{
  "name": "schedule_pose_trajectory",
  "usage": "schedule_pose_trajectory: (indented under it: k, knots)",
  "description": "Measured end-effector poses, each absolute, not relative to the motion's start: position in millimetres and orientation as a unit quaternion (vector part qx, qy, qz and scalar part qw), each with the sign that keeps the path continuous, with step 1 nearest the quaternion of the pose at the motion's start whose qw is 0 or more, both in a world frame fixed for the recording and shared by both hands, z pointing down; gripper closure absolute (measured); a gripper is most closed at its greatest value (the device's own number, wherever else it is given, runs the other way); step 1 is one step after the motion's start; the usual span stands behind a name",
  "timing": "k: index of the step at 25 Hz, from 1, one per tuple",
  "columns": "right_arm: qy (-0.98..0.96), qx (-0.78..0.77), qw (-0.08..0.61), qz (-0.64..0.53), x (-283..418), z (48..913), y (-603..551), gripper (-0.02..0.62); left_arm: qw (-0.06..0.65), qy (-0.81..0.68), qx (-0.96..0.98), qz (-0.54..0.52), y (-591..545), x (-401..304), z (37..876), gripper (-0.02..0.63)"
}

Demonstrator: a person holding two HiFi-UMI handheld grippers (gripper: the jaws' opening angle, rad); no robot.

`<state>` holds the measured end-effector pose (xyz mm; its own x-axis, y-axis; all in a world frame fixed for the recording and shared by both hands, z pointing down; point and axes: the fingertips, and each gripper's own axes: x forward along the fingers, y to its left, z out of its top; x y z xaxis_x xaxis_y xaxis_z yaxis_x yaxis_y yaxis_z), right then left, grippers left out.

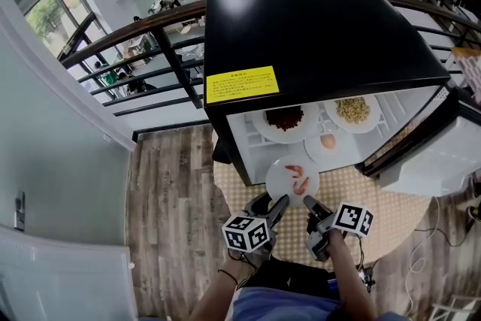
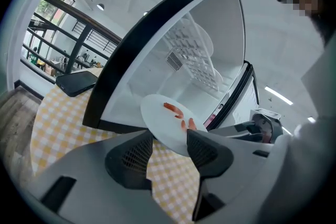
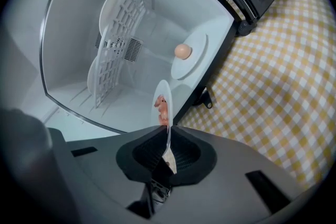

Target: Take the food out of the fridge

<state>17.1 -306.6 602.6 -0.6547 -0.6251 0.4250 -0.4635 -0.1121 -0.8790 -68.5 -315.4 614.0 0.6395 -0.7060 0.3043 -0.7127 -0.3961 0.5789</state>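
A black mini fridge [image 1: 316,34] stands open on a table. Just outside its opening hangs a white plate of shrimp [image 1: 291,178]. My right gripper [image 1: 310,201] is shut on that plate's near rim; the right gripper view shows the plate [image 3: 163,105] edge-on, pinched between the jaws [image 3: 168,131]. My left gripper [image 1: 279,201] is open at the plate's lower left edge, and the plate [image 2: 168,123] shows in the gap of its jaws [image 2: 170,139]. Inside the fridge stay a plate of dark food [image 1: 284,119], a plate of yellowish food [image 1: 353,110] and a plate with an egg [image 1: 328,140].
The fridge door [image 1: 428,154] swings open to the right. A yellow checked cloth [image 1: 361,199] covers the round table. A white wire shelf [image 3: 118,44] stands inside the fridge. A black flat object [image 2: 77,81] lies on the table's far side. Wooden floor [image 1: 173,192] and a railing lie to the left.
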Motion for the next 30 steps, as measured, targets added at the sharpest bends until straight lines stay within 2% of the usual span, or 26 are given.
schedule_pose_trajectory:
  k: [14, 30]
  knots:
    - [0.665, -0.432, 0.092, -0.602, 46.0, 576.3, -269.6, 0.567, 0.307, -0.414, 0.857, 0.022, -284.0, -44.6, 578.9, 0.397]
    - [0.652, -0.449, 0.116, -0.6, 94.2, 565.7, -225.5, 0.568, 0.303, -0.392, 0.868, 0.025, -246.8, 2.9, 565.4, 0.397]
